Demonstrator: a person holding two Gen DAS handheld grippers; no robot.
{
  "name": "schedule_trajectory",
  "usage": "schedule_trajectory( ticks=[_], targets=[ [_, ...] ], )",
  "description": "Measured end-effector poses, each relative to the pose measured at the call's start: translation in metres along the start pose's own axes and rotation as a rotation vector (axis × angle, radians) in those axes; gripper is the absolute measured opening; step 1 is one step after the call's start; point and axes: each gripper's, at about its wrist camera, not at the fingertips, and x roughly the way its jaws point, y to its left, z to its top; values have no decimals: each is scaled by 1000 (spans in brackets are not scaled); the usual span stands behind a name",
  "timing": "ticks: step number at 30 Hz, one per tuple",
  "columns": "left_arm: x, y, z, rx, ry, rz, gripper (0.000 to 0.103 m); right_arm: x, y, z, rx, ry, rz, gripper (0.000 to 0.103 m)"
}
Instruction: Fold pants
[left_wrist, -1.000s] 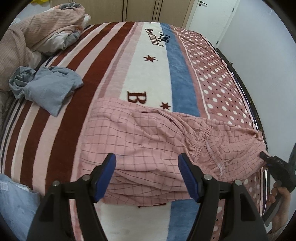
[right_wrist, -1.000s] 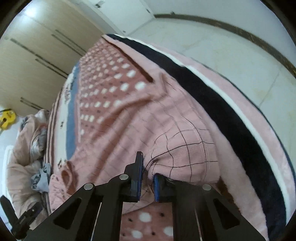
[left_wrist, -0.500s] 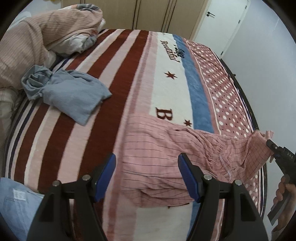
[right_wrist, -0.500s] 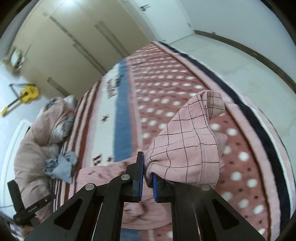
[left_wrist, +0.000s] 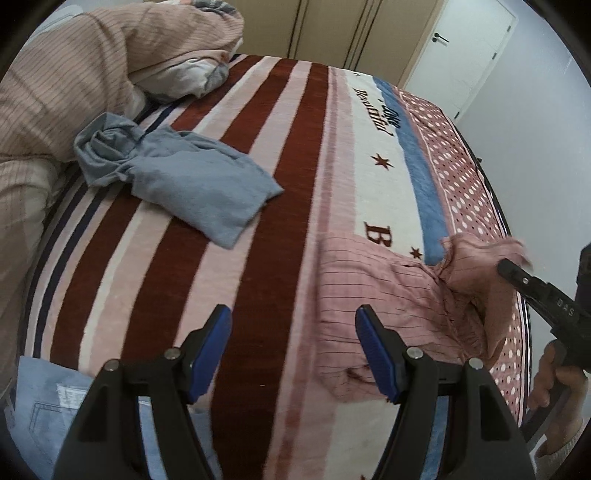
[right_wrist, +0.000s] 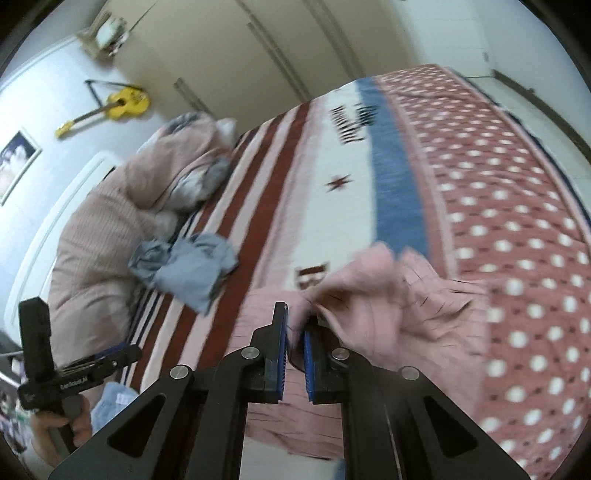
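The pink checked pants (left_wrist: 388, 295) lie bunched on the striped bed blanket, at the right in the left wrist view. My right gripper (right_wrist: 294, 339) is shut on an end of the pants (right_wrist: 369, 295) and holds that end lifted over the rest of the garment. It also shows at the right edge of the left wrist view (left_wrist: 511, 271), gripping the raised cloth. My left gripper (left_wrist: 293, 328) is open and empty, hovering above the blanket just left of the pants. It shows at the lower left of the right wrist view (right_wrist: 122, 352).
A crumpled grey-blue garment (left_wrist: 184, 184) lies on the bed's left half. A rumpled pink duvet (left_wrist: 74, 81) is piled at the head. A light blue denim piece (left_wrist: 48, 402) sits at the near left edge. The bed's right edge (left_wrist: 495, 192) drops beside a wall.
My right gripper has lifted the pants end and carried it leftward over the garment. My left gripper has stayed open and shifted left, so the pants now lie to its right.
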Motion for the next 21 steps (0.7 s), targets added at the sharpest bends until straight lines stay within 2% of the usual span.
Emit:
schedule_trajectory(
  ticks=[5,7,10,13,15,18,21],
  targets=[
    [-8,28,4,-23,-6,3,66,28,43,11,-45,-10,55,2],
    [-9,38,6,-30,-5,7,66,36,59,14,-89,-4,34,2],
    [-8,48,8,-38,2,-6,68,51,73,13,-112,51,35,4],
    [-4,50,9,-29,9,-15,70,60,73,4,-125,115,-25,7],
    [-1,49,8,-23,14,-23,70,68,63,-5,-138,169,-112,36],
    [3,47,6,-20,24,-35,70,76,44,-22,-183,220,-261,55],
    [9,45,1,-8,40,-32,70,85,30,-35,-199,277,-293,59]
  ],
)
